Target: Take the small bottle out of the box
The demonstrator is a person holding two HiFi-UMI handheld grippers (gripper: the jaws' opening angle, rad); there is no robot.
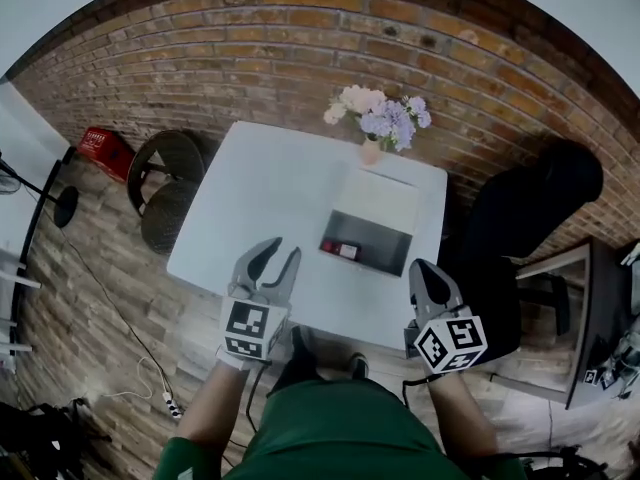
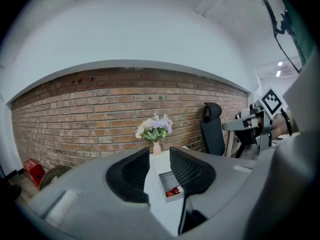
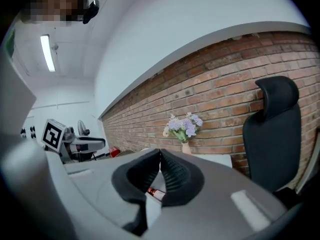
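Note:
An open grey box with its pale lid folded back sits on the white table, right of centre. A small bottle with a red cap and white label lies in the box's near-left corner. The bottle shows through the left jaws' gap, and again below the right jaws. My left gripper hovers over the table's near edge, left of the box, open and empty. My right gripper is at the table's near right corner, shut with nothing in it.
A vase of pink and purple flowers stands at the table's far edge behind the box. A black office chair is right of the table, two dark stools and a red crate to its left. A brick wall runs behind.

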